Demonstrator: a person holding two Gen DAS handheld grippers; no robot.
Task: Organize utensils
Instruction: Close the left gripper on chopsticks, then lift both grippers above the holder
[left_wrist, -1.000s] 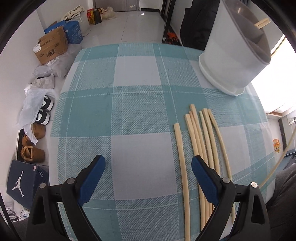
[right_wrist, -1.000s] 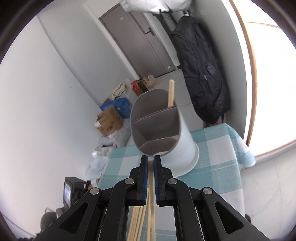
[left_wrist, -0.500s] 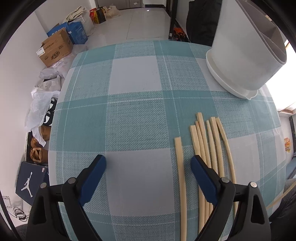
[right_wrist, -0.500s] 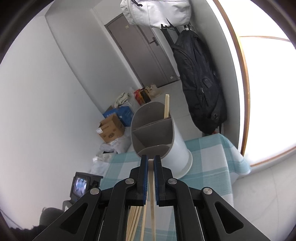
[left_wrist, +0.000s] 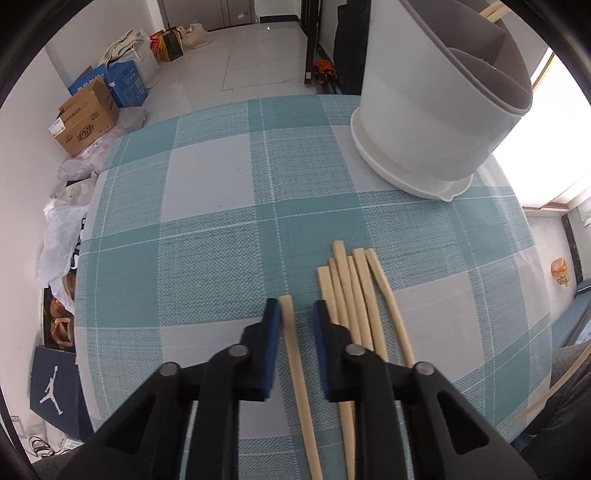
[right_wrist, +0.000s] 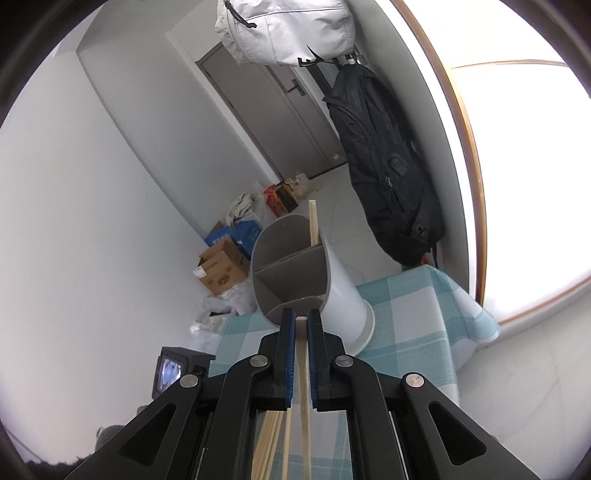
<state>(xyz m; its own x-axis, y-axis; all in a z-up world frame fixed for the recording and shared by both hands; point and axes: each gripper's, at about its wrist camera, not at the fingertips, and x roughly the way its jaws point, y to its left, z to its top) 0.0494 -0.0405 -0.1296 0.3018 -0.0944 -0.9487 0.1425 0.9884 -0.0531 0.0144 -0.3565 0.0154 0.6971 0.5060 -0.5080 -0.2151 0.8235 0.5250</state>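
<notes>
My left gripper is spread around a lone chopstick lying near-to-far on the checked tablecloth, not yet clenched. My right gripper grasps another chopstick lengthwise, pointing at the holder just beyond.

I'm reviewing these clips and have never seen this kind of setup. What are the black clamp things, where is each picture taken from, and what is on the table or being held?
There is no robot arm here: a person holds a two-finger gripper in each hand, and a fisheye camera on each looks forward along its fingers.

The left wrist view shows the left gripper low over a teal checked tablecloth. Its blue-padded jaws are open around a single chopstick lying apart from a loose group of chopsticks. Beyond stands a white utensil holder with grey dividers.

The right wrist view shows the right gripper raised and pointing at the same holder, jaws closed on a held chopstick. More chopsticks already stand in the holder's far compartment.
</notes>
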